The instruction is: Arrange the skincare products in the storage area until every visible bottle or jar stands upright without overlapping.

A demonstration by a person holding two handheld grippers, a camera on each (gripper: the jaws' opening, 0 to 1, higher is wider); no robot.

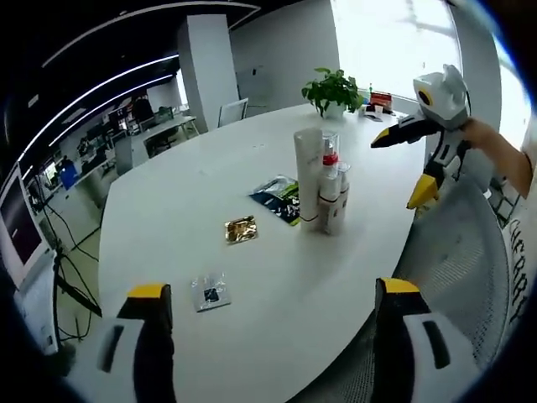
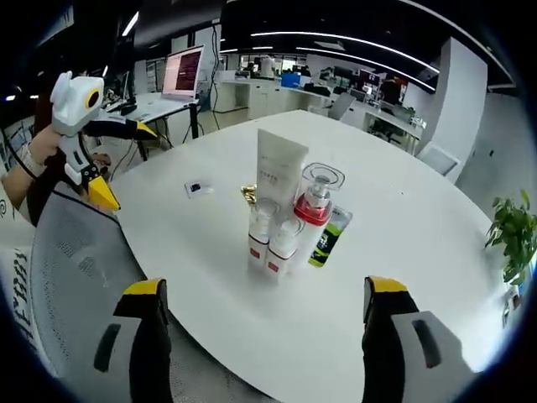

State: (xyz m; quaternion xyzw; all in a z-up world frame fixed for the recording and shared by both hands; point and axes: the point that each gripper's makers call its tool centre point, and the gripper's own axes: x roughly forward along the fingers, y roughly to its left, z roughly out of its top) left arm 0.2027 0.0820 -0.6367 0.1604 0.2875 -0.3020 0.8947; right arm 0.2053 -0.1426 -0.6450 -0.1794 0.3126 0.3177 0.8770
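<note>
A tight cluster of skincare products stands upright on the white oval table (image 1: 201, 193) (image 2: 403, 243). It holds a tall white tube (image 1: 308, 175) (image 2: 278, 170), a clear-capped bottle with a red collar (image 1: 330, 156) (image 2: 315, 208) and two small white bottles (image 1: 334, 203) (image 2: 270, 237). A dark green sachet (image 1: 279, 198) (image 2: 328, 237) lies flat beside them. My left gripper (image 1: 273, 312) (image 2: 124, 161) is open, back from the table edge. My right gripper (image 2: 268, 315) (image 1: 402, 165) is open too, on the opposite side, and a hand holds it. Neither touches a product.
A gold sachet (image 1: 241, 228) (image 2: 248, 193) and a small clear packet (image 1: 210, 292) (image 2: 195, 188) lie on the table. A grey mesh chair back (image 1: 457, 269) (image 2: 80, 277) stands by the near edge. A potted plant (image 1: 334, 91) (image 2: 512, 235) is at the table's far end.
</note>
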